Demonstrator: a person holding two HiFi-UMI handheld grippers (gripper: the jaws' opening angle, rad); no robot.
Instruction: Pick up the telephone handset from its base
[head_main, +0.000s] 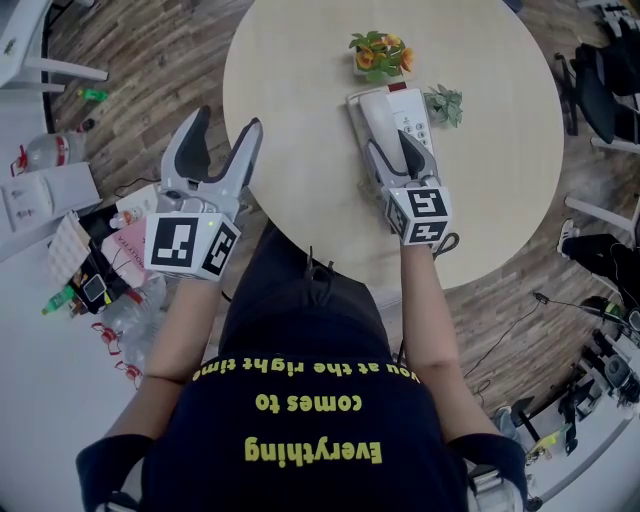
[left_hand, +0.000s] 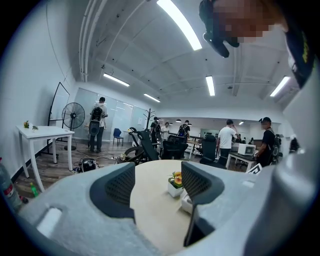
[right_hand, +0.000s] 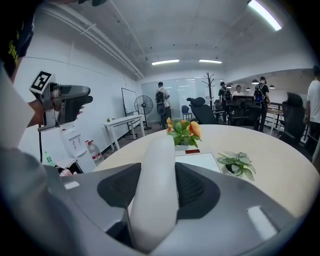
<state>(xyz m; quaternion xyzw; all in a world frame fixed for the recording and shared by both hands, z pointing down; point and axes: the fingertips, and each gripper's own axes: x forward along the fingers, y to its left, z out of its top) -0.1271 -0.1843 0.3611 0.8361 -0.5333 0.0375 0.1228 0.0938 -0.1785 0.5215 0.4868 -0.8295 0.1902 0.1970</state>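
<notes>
Round and pale, a wood-topped table (head_main: 500, 150) fills the upper part of the head view, set on a dark plank floor (head_main: 150, 60) in an open office. On it, a white telephone handset (right_hand: 159, 175) is clasped between the two jaws of the right gripper (head_main: 390, 148). The dark ribbed pads press on both its sides, and its far end tilts up toward the camera in the right gripper view. From above, the handset lies along the left side of its white telephone base (head_main: 408, 108), whose keypad shows just to the right. Whether it is clear of the cradle cannot be told. Just beyond the base stands a small white flower pot (head_main: 380, 55) with orange blooms, and beside the base's right edge sits a little green leafy plant (head_main: 445, 103). The left gripper (head_main: 228, 118) is held out past the table's left edge, well apart from the phone. Its jaws are spread, with nothing between them. Bottles and boxes (head_main: 70, 250) clutter the floor at the left. Farther back in the room are a white desk (left_hand: 45, 134), a standing fan (left_hand: 73, 117), office chairs and several people (left_hand: 227, 140) on their feet.
</notes>
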